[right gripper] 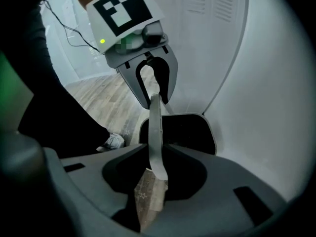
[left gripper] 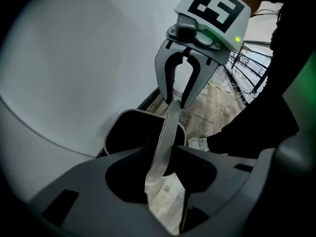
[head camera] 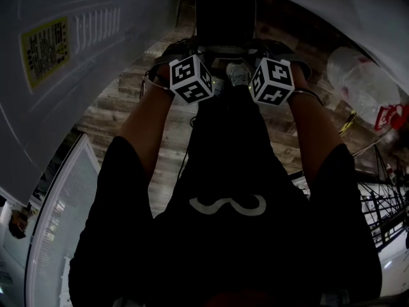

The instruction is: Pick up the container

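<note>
The container [head camera: 225,13] is a dark bin with a pale rim, standing on the floor just beyond both marker cubes [head camera: 190,78] [head camera: 271,80]. A flat grey handle strip [left gripper: 165,132] runs above its open mouth [left gripper: 132,133]. My left gripper [left gripper: 160,154] is closed on one part of this strip. The right gripper [left gripper: 177,101] faces it and pinches the strip a little further along. In the right gripper view the same strip [right gripper: 155,132] passes between my right gripper [right gripper: 155,149] and up to the left gripper [right gripper: 154,98], with the bin [right gripper: 193,130] beneath.
A large white curved appliance wall [head camera: 64,75] rises close on the left and behind the bin [right gripper: 256,83]. The wooden floor [head camera: 128,110] lies below, with the person's shoe [left gripper: 200,143] near the bin. A clear plastic bottle [head camera: 361,85] and a metal rack [head camera: 383,210] are at the right.
</note>
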